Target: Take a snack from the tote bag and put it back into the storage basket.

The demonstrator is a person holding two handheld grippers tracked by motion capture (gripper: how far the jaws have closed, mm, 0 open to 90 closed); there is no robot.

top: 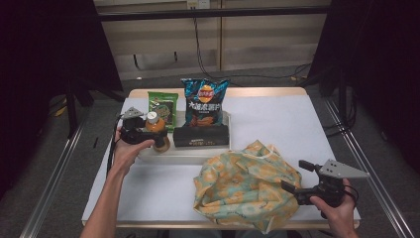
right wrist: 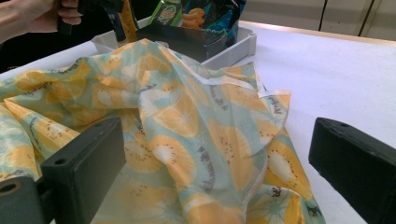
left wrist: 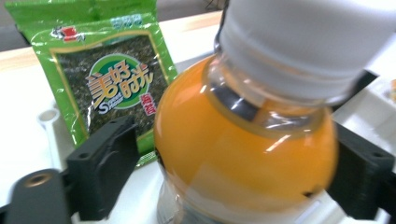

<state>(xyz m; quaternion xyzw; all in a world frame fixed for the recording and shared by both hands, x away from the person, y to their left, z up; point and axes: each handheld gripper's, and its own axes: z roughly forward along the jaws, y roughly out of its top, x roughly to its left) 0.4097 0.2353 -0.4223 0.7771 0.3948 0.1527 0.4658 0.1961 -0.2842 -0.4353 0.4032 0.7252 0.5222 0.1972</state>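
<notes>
Both grippers are seen: the left gripper (top: 151, 133) is closed around an orange juice bottle (left wrist: 243, 154) at the tray's (top: 183, 154) left end; the right gripper (top: 296, 178) is held wide open, empty, beside the fruit-print bag (top: 245, 186) at the near right.

A white-topped table (top: 277, 119) carries a grey tray (top: 198, 154) and a crumpled orange-print cloth bag (top: 245, 186).

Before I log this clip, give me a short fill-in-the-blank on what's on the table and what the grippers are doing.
1. The left gripper has its fingers around a bottle of ____ drink.
2. The right gripper is ____, at the edge of the bag.
3. The bottle's cap is ____.
4. The seaweed pack is ____ in colour.

Missing words: orange; open; white; green
</notes>
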